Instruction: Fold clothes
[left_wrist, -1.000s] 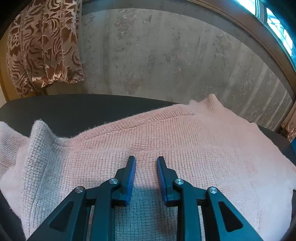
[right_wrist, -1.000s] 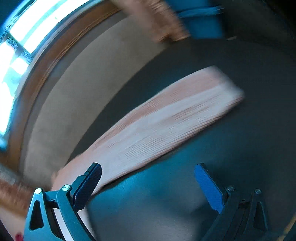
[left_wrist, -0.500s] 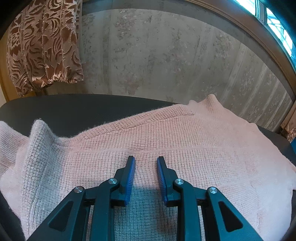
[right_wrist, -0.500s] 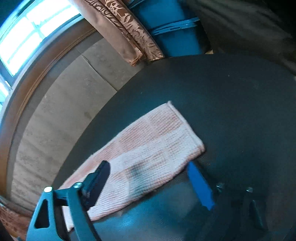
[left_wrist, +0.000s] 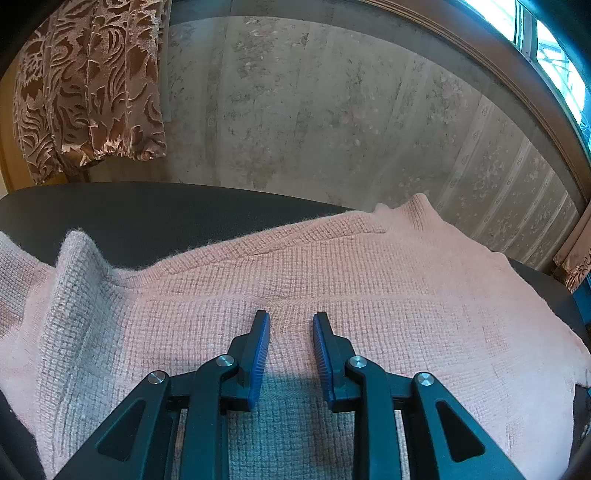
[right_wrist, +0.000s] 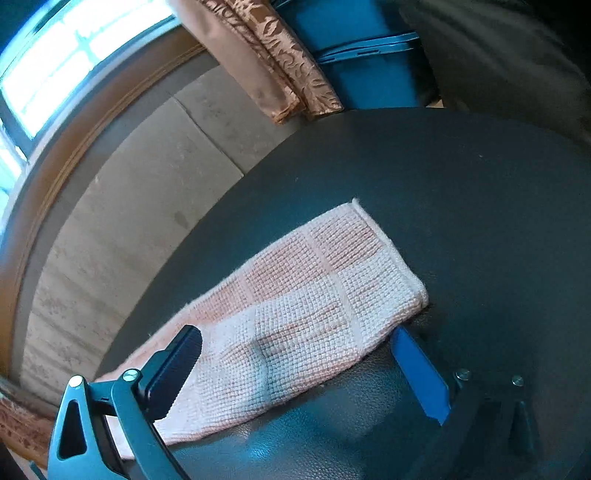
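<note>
Two grippers are over a pink sweater (left_wrist: 332, 280) lying on a dark table (right_wrist: 461, 192). The left gripper (left_wrist: 290, 319) is open a little, holding nothing. The right gripper (right_wrist: 291, 350) is opening wide around the sleeve (right_wrist: 314, 295), not squeezing it.

Left gripper (left_wrist: 290, 318) angled downward, fingers narrowly parted; right gripper (right_wrist: 295, 338) angled downward, fingers opening wide.
</note>
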